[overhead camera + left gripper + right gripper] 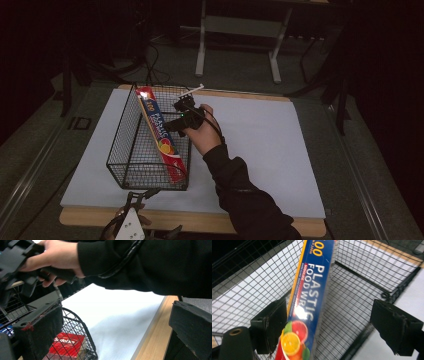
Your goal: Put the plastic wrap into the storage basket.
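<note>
From above, my left gripper (134,220) sits low at the near edge of the table (300,227), just short of the basket (120,145). In its own view the two jaws stand well apart with nothing between them: one jaw rises in front of the basket's near corner, the other over the wooden table edge. Through the mesh there I can see the red end of the box (65,344) lying inside the basket, and past it the white mat (112,315).

Moving right, the wire basket rests on the left part of the mat (260,150). The long box (159,131) of plastic food wrap (blue, with fruit printed near one end) leans tilted inside it along the right wall, its far end up at the rim and its near end down at the floor of the basket.

My right gripper (179,116) hangs over the basket's right rim, touching or nearly touching the box; the hand (205,132) and dark sleeve (245,195) reach in from the lower right. In the right gripper view the jaws are wide apart: the box (308,302) lies against the left jaw, while the right jaw stands clear of it, over the basket's rim (387,296). Nothing is clamped.
</note>
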Available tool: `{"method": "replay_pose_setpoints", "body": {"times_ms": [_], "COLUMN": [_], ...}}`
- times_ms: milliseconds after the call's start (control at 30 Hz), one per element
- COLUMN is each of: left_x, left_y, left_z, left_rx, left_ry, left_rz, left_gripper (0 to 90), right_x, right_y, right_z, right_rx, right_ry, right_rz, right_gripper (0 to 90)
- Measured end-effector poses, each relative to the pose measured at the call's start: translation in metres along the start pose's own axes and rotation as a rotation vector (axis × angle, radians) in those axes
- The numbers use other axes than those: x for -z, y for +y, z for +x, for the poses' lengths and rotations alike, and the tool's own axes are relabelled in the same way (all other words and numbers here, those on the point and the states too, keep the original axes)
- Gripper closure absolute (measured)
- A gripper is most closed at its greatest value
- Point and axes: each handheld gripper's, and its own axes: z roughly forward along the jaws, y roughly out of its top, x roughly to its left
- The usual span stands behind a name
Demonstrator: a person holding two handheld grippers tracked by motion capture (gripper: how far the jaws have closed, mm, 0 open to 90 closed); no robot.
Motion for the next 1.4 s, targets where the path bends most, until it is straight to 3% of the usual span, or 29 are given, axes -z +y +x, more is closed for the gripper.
{"method": "replay_pose_setpoints", "body": {"times_ms": [267, 533, 833, 1133, 1400], "left_x": [-0.002, -0.004, -0.005, -0.006, -0.006], "left_y": [0.000, -0.001, -0.001, -0.001, 0.000], "left_z": [-0.001, 0.000, -0.001, -0.002, -0.003], "left_rx": [-0.001, 0.004, 0.003, 0.002, 0.002], "left_ry": [-0.001, 0.001, 0.000, -0.004, -0.007], "left_rz": [0.007, 0.013, 0.015, 0.016, 0.011], "left_gripper": [0.1, 0.1, 0.1, 0.1, 0.1], "right_x": [0.032, 0.058, 0.072, 0.081, 0.091], "right_y": [-0.018, -0.047, -0.089, -0.127, -0.151], "right_z": [-0.017, -0.038, -0.058, -0.072, -0.079], "right_rx": [0.009, -0.001, -0.006, -0.032, -0.012], "right_ry": [-0.024, -0.021, -0.053, -0.030, -0.030], "right_rz": [-0.037, -0.083, -0.101, -0.122, -0.143], "right_gripper": [14.1, 14.0, 14.0, 13.6, 13.5]}}
